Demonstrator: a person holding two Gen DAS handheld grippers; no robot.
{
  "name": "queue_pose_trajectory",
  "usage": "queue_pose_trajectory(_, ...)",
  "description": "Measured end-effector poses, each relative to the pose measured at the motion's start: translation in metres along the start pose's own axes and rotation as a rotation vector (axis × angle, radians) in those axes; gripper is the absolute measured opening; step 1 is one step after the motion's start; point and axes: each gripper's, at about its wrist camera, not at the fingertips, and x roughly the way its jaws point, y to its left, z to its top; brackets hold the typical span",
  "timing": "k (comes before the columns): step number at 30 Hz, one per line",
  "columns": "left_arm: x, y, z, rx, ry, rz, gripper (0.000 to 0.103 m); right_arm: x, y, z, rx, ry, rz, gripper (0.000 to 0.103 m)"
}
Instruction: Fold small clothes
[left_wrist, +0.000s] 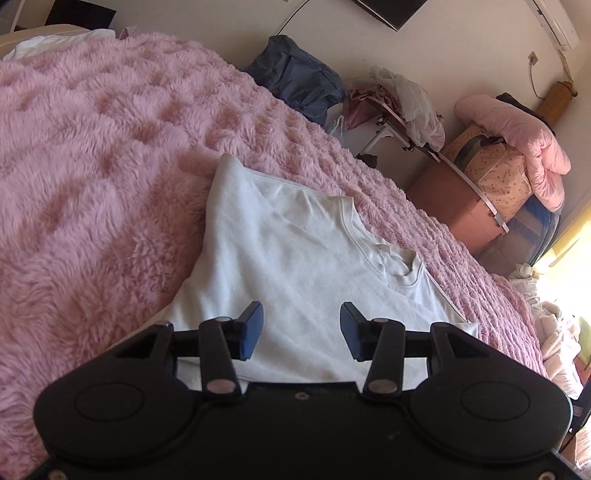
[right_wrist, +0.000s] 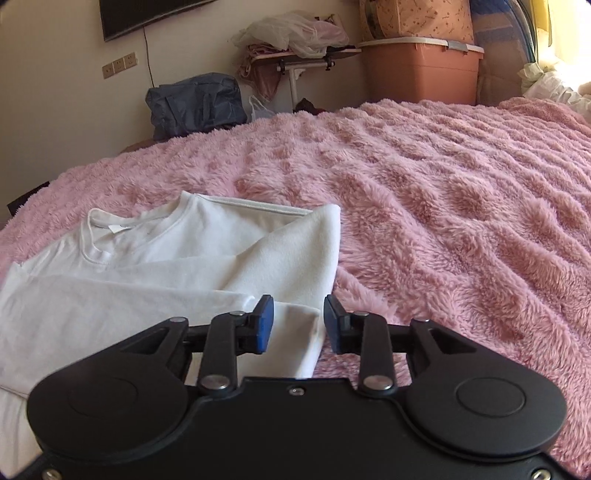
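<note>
A white T-shirt (left_wrist: 295, 251) lies on the fluffy pink blanket (left_wrist: 92, 147), partly folded, its collar (left_wrist: 388, 254) toward the right. My left gripper (left_wrist: 301, 314) hovers open over the shirt's body, and nothing sits between its blue pads. In the right wrist view the same T-shirt (right_wrist: 147, 266) lies at the left, one side folded over toward the collar (right_wrist: 103, 236). My right gripper (right_wrist: 299, 310) is open at the shirt's right edge. A strip of white cloth shows in the gap between the pads, and neither pad presses on it.
The pink blanket (right_wrist: 443, 203) stretches far to the right of the shirt. Beyond the bed stand a navy bag (right_wrist: 195, 103), a small table heaped with clothes (right_wrist: 295, 55) and an orange storage bin (right_wrist: 421, 70). A pink quilt (left_wrist: 517, 140) tops the boxes.
</note>
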Motion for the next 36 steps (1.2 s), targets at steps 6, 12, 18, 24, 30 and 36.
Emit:
queue_pose_trajectory(6, 0.022, -0.005, -0.003, 0.014, 0.027, 0.038, 0.049, -0.031, 0.042, -0.008, -0.146, -0.008, 0.174, 0.033)
queue_pose_trajectory(12, 0.035, 0.017, -0.006, -0.018, 0.079, 0.086, 0.049, -0.009, 0.052, -0.036, -0.226, 0.175, 0.122, 0.033)
queue_pose_trajectory(18, 0.04, 0.02, -0.006, -0.001, 0.107, 0.088, 0.049, -0.008, 0.032, -0.048, -0.154, 0.187, 0.119, 0.031)
queue_pose_trajectory(24, 0.022, 0.0, 0.015, -0.001, 0.134, 0.078, 0.048, -0.01, 0.042, -0.046, -0.157, 0.198, 0.081, 0.033)
queue_pose_trajectory(30, -0.057, -0.033, 0.023, 0.134, 0.092, -0.009, 0.05, -0.069, 0.055, -0.031, -0.144, 0.159, 0.169, 0.04)
queue_pose_trajectory(36, -0.137, -0.047, -0.007, 0.274, 0.202, 0.083, 0.051, -0.14, 0.072, -0.04, -0.216, 0.168, 0.213, 0.045)
